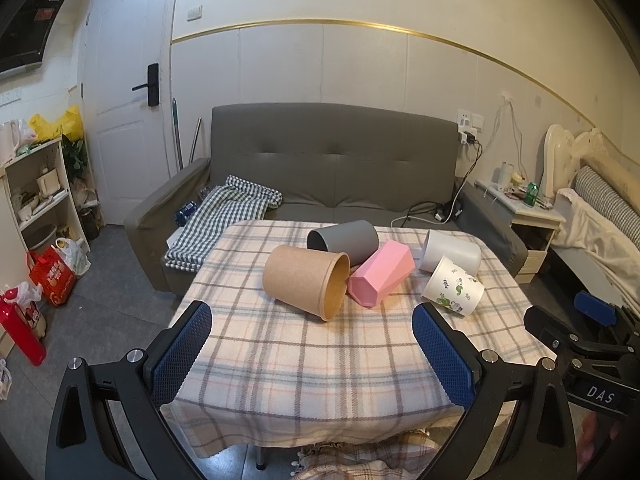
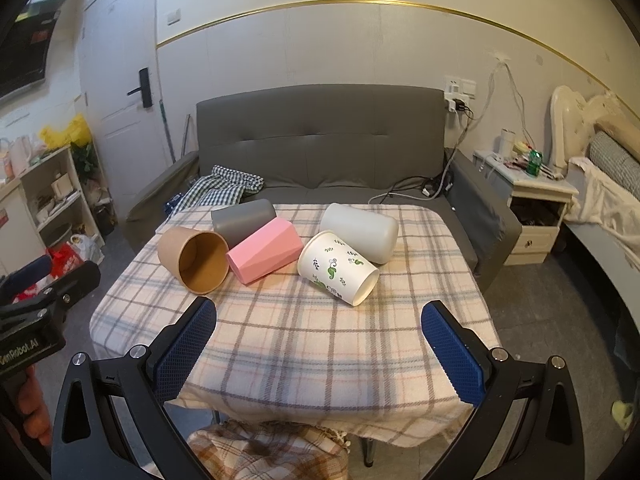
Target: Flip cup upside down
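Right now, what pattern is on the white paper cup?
Green leaf and swirl prints on the paper cup, clearest in the right wrist view.

Both views are evenly lit by soft indoor light from above, moderately bright with a slightly cool cast. Shadows are faint: the cups throw only thin, soft shade onto the table (image 1: 320,360). No strong glare shows, just a dull sheen on the sofa (image 2: 320,152) back. Fisheye distortion bends the gold wall trim (image 1: 400,30) into an arc, and the corners fall to black vignette. Focus is fairly sharp at centre, softer toward the edges.
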`<state>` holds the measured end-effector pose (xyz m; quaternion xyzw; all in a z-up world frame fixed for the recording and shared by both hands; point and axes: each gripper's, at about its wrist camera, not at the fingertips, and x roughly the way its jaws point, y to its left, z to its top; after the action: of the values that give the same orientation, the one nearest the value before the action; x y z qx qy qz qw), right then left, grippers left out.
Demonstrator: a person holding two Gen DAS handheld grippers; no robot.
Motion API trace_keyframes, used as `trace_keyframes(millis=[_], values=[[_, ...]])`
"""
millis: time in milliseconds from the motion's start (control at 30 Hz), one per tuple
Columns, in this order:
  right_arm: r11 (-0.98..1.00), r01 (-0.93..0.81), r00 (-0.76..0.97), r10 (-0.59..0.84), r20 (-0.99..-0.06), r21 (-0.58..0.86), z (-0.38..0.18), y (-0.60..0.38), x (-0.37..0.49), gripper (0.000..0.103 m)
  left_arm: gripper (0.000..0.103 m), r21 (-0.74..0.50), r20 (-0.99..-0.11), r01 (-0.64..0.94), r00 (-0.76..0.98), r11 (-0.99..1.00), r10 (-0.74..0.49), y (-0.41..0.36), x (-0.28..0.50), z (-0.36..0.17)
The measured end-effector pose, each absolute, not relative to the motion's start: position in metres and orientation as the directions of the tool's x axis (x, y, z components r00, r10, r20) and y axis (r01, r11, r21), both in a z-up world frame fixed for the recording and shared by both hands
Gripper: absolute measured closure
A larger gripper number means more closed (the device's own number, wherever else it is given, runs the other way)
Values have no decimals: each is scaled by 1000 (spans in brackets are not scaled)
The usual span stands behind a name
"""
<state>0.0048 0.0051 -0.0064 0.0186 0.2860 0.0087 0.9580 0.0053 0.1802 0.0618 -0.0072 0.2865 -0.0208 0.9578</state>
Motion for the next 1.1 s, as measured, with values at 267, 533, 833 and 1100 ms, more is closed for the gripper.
trace_keyframes(millis=[267,533,833,1100], values=[[990,-135,802,89,-591,-33,15,-25,50,0,0,-40,-620,-10,784,999,-17,174,41,55],[947,-287,702,105,-704,-145,8,-56,160,0,0,28,-676,-53,735,998,58,152,103,35],[884,-462,510,197,-837,-74,-49,-83,262,12,0,75,-683,-69,724,995,102,133,173,9],[781,-623,393,258,-883,-49,-92,-66,301,13,0,74,-697,-61,711,995,95,122,198,-5]])
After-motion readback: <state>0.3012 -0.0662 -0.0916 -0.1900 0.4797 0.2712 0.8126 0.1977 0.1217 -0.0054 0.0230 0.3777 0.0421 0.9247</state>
